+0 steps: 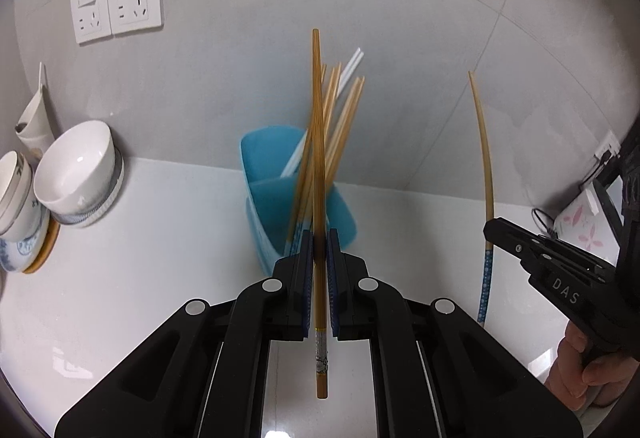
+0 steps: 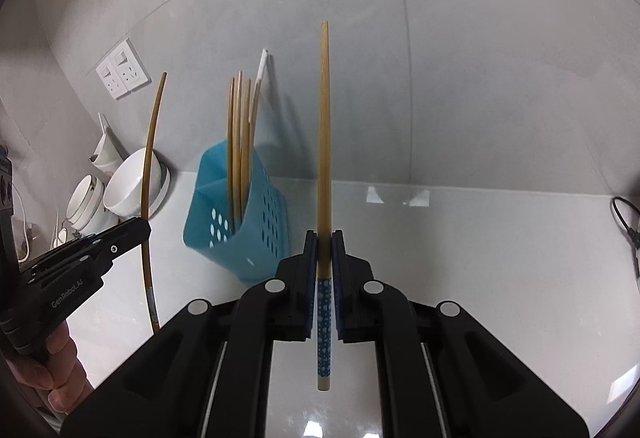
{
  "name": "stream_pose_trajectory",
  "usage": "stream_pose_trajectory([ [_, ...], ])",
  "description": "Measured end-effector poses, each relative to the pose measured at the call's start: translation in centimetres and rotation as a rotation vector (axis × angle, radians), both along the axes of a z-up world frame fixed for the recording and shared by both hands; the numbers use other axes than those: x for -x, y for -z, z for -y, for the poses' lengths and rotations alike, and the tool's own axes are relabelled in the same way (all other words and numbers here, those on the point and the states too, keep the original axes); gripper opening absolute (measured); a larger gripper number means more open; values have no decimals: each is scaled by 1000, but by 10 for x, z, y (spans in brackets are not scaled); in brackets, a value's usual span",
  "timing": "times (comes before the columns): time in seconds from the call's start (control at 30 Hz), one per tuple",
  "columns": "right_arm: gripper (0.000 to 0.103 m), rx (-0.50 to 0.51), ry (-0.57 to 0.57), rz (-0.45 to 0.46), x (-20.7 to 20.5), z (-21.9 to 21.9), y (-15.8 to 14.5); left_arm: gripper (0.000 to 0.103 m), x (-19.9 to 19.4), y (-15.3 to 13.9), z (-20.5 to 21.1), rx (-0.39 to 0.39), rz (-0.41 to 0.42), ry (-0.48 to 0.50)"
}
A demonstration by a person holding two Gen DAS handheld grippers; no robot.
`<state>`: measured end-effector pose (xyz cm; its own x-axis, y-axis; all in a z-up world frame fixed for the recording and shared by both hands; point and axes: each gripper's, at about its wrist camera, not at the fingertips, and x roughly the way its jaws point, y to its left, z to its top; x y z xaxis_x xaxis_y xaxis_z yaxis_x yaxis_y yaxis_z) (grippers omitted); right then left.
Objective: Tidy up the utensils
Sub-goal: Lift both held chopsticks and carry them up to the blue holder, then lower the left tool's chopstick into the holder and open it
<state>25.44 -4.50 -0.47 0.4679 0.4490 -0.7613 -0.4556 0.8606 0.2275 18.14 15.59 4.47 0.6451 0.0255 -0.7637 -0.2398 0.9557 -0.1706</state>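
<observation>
While the left gripper (image 1: 320,246) clamps a brown bamboo chopstick (image 1: 318,157) at frame centre, the right gripper (image 2: 324,246) clamps a blue-dotted-handled chopstick (image 2: 325,157); the blue perforated holder (image 2: 240,222), centre-left, contains more chopsticks.

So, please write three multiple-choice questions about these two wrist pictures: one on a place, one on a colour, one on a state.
1. Where does the blue holder stand?
A. on the white counter by the wall
B. inside the white bowl
C. on a shelf

2. What colour is the decorated end of the chopstick in the right gripper?
A. red
B. blue with white dots
C. plain black

3. What is the state of the left gripper?
A. wide open and holding nothing
B. shut on a chopstick
C. holding a bowl

Key: 1 A, its base rests on the counter; 2 B, the dotted part shows between the jaws; 3 B, the pads press on the stick.
</observation>
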Motion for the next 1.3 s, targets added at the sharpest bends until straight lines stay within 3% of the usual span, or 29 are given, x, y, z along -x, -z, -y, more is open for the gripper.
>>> stream_pose_trajectory([
  [0.33, 6, -53, -32, 55, -31, -31, -15, 6, -26, -15, -18, -16, 174, 49],
  [0.63, 6, -84, -20, 100, -41, -45, -19, 6, -43, 0, -28, -42, 322, 71],
  [1.0, 6, -92, -42, 130, -38, -52, -11, 6, -53, 36, -21, -92, 341, 96],
  [1.3, 7, -88, -50, 111, -36, -52, 0, 7, -62, 59, -18, -79, 282, 109],
])
